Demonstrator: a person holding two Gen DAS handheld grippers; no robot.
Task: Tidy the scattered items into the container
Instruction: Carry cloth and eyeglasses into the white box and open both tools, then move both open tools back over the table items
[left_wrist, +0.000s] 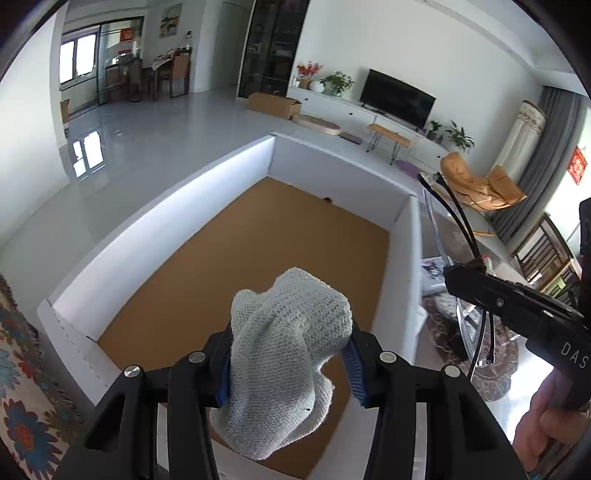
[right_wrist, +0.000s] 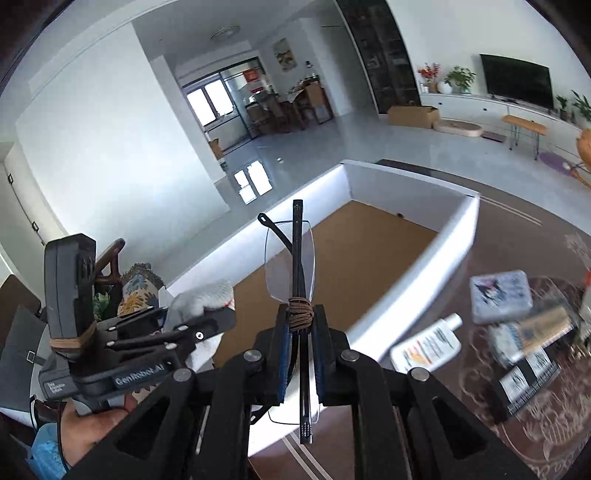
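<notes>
The jaws of the left gripper (left_wrist: 290, 363) are closed on a white knitted glove (left_wrist: 288, 354), held over the white box with a brown floor (left_wrist: 258, 236). Rimless glasses with black arms (right_wrist: 295, 273) are pinched by the right gripper (right_wrist: 301, 354). A white bottle (right_wrist: 428, 345) is seen on the dark patterned table (right_wrist: 491, 398). Farther off, a black television (left_wrist: 397, 98) is set against the wall.

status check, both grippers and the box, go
Left gripper shut on cloth, over the box. Right gripper shut on glasses, near box edge. Box floor bare, nothing in the way. Bottle and packs left on table.
</notes>
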